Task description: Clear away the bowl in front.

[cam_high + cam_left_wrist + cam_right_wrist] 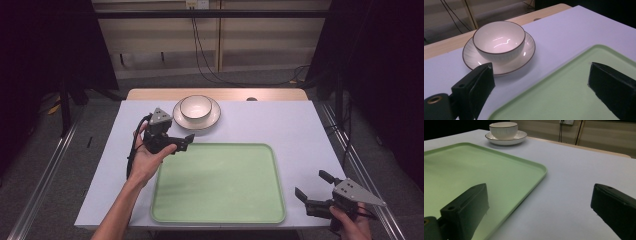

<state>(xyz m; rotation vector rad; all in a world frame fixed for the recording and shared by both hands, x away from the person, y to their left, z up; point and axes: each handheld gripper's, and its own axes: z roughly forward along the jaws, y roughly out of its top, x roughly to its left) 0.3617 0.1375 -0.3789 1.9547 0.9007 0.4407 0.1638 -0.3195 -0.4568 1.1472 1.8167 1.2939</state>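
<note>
A white bowl (196,106) with a dark rim sits in a white ribbed plate (214,118) at the back of the table. In front of them lies a pale green tray (217,182), bare. My left gripper (184,142) is open over the tray's far left corner, just below the plate. In the left gripper view, the bowl (499,41) and plate (527,51) are ahead of its spread jaws (540,66), with the tray (564,95) beneath. My right gripper (312,185) is open by the tray's right edge; the right gripper view has its jaws (540,187) wide above the tray (474,170) rim.
The table (280,120) has a pale lavender top with a wooden strip (215,94) along its back edge. Bare table lies right of the tray and behind it. Cables (205,65) hang behind the table, and metal rails (45,175) run on the floor at both sides.
</note>
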